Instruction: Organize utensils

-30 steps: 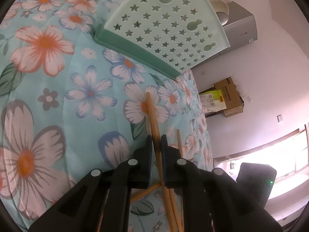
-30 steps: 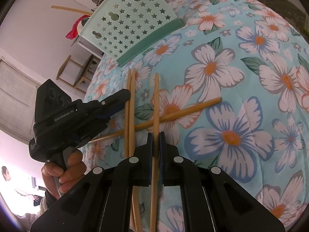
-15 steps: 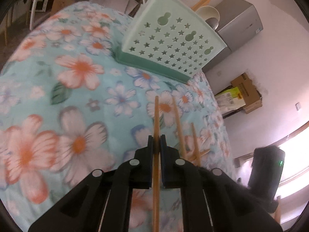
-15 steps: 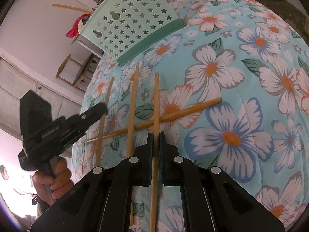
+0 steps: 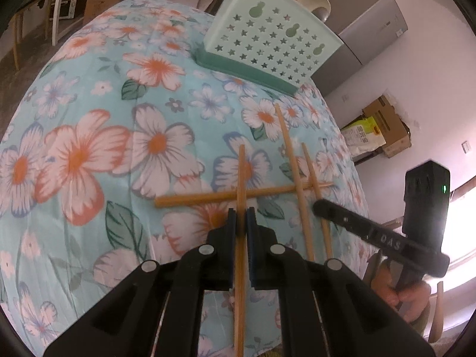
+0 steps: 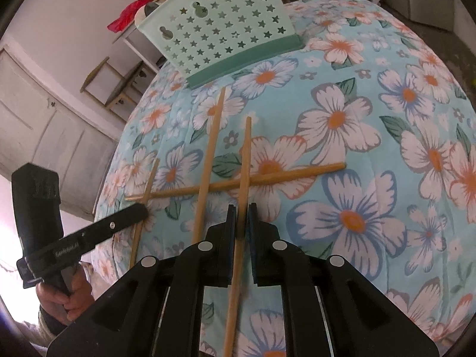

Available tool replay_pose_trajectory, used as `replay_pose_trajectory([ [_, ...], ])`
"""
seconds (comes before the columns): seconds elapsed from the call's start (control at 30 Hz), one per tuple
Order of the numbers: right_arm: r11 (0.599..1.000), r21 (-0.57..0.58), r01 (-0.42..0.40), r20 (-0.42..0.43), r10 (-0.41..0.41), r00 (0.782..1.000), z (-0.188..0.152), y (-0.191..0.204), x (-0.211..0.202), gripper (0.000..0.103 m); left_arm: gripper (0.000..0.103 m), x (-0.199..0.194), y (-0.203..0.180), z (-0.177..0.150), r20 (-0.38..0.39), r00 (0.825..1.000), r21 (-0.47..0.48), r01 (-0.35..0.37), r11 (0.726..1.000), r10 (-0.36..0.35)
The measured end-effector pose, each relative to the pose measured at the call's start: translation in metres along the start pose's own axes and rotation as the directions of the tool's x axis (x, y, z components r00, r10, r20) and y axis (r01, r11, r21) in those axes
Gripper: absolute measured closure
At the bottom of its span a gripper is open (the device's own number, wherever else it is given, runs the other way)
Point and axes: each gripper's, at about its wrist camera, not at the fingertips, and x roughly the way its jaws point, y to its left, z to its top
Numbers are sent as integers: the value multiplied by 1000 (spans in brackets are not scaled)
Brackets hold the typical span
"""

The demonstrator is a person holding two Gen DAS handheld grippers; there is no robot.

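**Left wrist view.** Your left gripper (image 5: 241, 223) was clenched on the left chopstick (image 5: 241, 172). The pads met the shaft past its middle, and the free end pointed toward the upper centre of the frame. That stick passed over the crossing chopstick (image 5: 193, 199), which lay level across the middle of the frame on the floral cloth (image 5: 89, 148).

**Right wrist view.** The jaws of your right gripper (image 6: 242, 220) were opening with the right chopstick (image 6: 246, 154) between them. The pads appeared to have just come off the wood, though the narrow gap is hard to read. To its left lay the middle chopstick (image 6: 212, 136), ungripped and also over the crossing stick.

**Outward.** The mint star-punched utensil holder (image 5: 267, 38) stood at the upper centre of the frame, beyond the stick tips and apart from them. Your hand (image 5: 395, 294) on the other tool showed at the lower right.

**Handling.** You should have judged these chopsticks light, stiff and smooth.
- A thin round shaft is apt to roll or pivot between flat pads.
- A hold near the middle balances it best, while a hold close to one end lets the long end droop.
- The soft cloth gives under a pressing fingertip.
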Motion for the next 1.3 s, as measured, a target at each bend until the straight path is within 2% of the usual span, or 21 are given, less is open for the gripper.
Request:
replay_pose_trajectory([
  [0.43,999,-29,27,16,-27,1000,22,8,5,90,96,12,-4,5,-42,998,5,-41,999,42],
  [0.53,998,-46,43,18,-42,999,30,8,9,84,96,15,-6,4,-37,997,26,-63,998,64],
  [0.73,997,-59,58,-21,-60,998,40,4,31,83,96,21,-14,2,-15,993,93,-116,989,117],
  [0.77,996,-61,59,-22,-61,998,41,5,33,83,96,22,-14,2,-14,993,97,-119,988,121],
  [0.83,997,-59,58,-17,-60,998,43,4,35,93,96,23,-14,4,-12,992,97,-123,988,125],
  [0.9,998,-45,40,-7,-40,999,44,2,32,97,96,25,-13,5,-12,992,93,-126,988,127],
  [1.07,1000,-10,2,59,-1,998,42,-2,7,99,96,26,-19,5,1,988,116,-155,981,156],
  [1.3,1000,-11,5,131,-4,991,38,1,-20,99,96,28,-30,2,25,976,176,-217,960,216],
])
